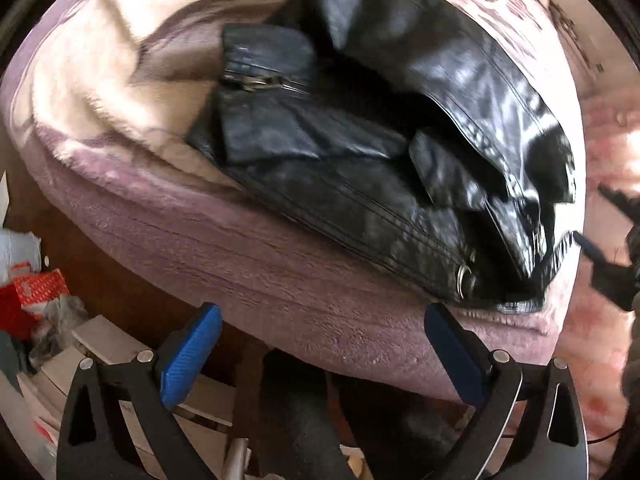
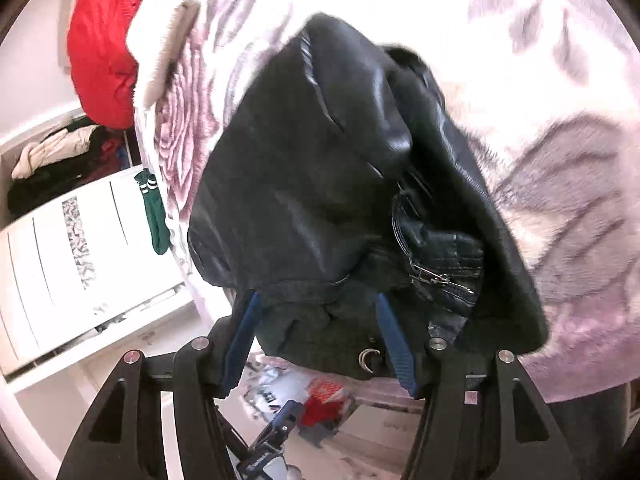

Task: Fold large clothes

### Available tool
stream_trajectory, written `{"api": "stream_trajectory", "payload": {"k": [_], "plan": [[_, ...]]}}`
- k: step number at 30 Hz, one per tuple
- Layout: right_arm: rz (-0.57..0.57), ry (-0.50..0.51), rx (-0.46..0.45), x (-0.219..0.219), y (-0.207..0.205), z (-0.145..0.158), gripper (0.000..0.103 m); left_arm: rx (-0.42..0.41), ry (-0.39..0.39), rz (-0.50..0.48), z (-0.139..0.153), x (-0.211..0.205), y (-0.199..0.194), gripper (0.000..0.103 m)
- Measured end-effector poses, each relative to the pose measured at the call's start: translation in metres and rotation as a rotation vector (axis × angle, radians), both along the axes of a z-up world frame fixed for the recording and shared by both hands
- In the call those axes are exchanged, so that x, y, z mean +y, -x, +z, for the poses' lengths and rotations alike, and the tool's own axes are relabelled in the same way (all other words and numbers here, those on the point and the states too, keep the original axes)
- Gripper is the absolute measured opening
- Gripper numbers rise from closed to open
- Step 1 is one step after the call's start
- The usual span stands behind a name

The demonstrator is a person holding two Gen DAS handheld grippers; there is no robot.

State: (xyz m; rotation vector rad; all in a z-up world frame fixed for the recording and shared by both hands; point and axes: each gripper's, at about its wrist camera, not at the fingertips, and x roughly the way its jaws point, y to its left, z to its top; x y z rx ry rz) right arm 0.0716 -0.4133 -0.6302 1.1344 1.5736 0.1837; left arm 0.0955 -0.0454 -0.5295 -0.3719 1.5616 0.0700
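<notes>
Right wrist: red garment (image 2: 102,46), green sock (image 2: 154,216) beside blanket (image 2: 560,240), black jacket (image 2: 320,184)

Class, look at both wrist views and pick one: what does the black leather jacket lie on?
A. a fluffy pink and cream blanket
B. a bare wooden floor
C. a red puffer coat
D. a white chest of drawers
A: the black leather jacket lies crumpled on the fluffy pink and cream blanket, whose pile surrounds it in both views.

Black leather jacket (image 1: 380,152) on fleece blanket (image 1: 248,264)
</notes>
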Motion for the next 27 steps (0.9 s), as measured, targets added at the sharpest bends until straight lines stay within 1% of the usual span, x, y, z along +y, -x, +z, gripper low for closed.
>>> {"api": "stream_trajectory", "payload": {"k": [3, 5, 7, 8, 9, 10, 11, 12, 13, 14, 16, 17, 19, 20, 21, 22, 23, 25, 27], "plan": [[0.054, 0.093, -0.028, -0.004, 0.005, 0.027, 0.062, -0.003, -0.016, -0.029, -0.006, -0.008, 0.001, 0.103], [0.095, 0.162, -0.053, -0.006, 0.014, 0.043, 0.062, -0.01, -0.066, -0.055, -0.015, -0.016, -0.003, 0.103], [0.118, 0.212, -0.062, -0.009, 0.026, 0.052, 0.062, -0.031, -0.127, -0.08, -0.025, -0.024, -0.009, 0.103], [0.124, 0.215, -0.068, -0.007, 0.033, 0.054, 0.062, -0.034, -0.153, -0.097, -0.036, -0.028, -0.015, 0.103], [0.135, 0.195, -0.066, -0.003, 0.041, 0.052, 0.062, -0.034, -0.159, -0.105, -0.042, -0.031, -0.018, 0.103], [0.148, 0.181, -0.054, 0.001, 0.046, 0.045, 0.06, -0.024, -0.174, -0.122, -0.055, -0.036, -0.024, 0.103], [0.146, 0.167, -0.042, 0.003, 0.053, 0.035, 0.037, -0.014, -0.185, -0.132, -0.067, -0.038, -0.028, 0.103], [0.117, 0.143, -0.025, 0.006, 0.058, 0.025, 0.016, -0.015, -0.181, -0.134, -0.073, -0.037, -0.03, 0.103], [0.102, 0.125, -0.006, 0.01, 0.059, 0.014, 0.016, -0.02, -0.168, -0.128, -0.079, -0.036, -0.031, 0.103], [0.091, 0.115, 0.035, 0.016, 0.059, -0.002, 0.016, -0.026, -0.156, -0.123, -0.081, -0.034, -0.032, 0.103], [0.073, 0.13, 0.071, 0.022, 0.058, -0.025, 0.015, -0.038, -0.136, -0.121, -0.082, -0.03, -0.03, 0.103], [0.089, 0.154, 0.089, 0.024, 0.057, -0.036, 0.011, -0.05, -0.126, -0.125, -0.081, -0.028, -0.029, 0.103], [0.096, 0.231, 0.096, 0.023, 0.054, -0.047, 0.01, -0.076, -0.105, -0.124, -0.082, -0.021, -0.025, 0.103], [0.1, 0.255, 0.097, 0.022, 0.051, -0.051, 0.008, -0.093, -0.096, -0.124, -0.082, -0.018, -0.02, 0.103], [0.1, 0.286, 0.101, 0.018, 0.049, -0.054, 0.005, -0.119, -0.093, -0.127, -0.081, -0.016, -0.015, 0.103], [0.096, 0.291, 0.105, 0.015, 0.048, -0.055, 0.005, -0.139, -0.091, -0.124, -0.08, -0.015, -0.012, 0.103], [0.097, 0.285, 0.112, 0.013, 0.048, -0.056, 0.006, -0.142, -0.086, -0.124, -0.08, -0.013, -0.011, 0.103], [0.117, 0.274, 0.116, 0.012, 0.046, -0.047, 0.007, -0.118, -0.072, -0.134, -0.08, -0.011, -0.01, 0.103], [0.152, 0.252, 0.099, 0.011, 0.043, -0.031, 0.009, -0.103, -0.07, -0.135, -0.077, -0.009, -0.006, 0.103]]}}
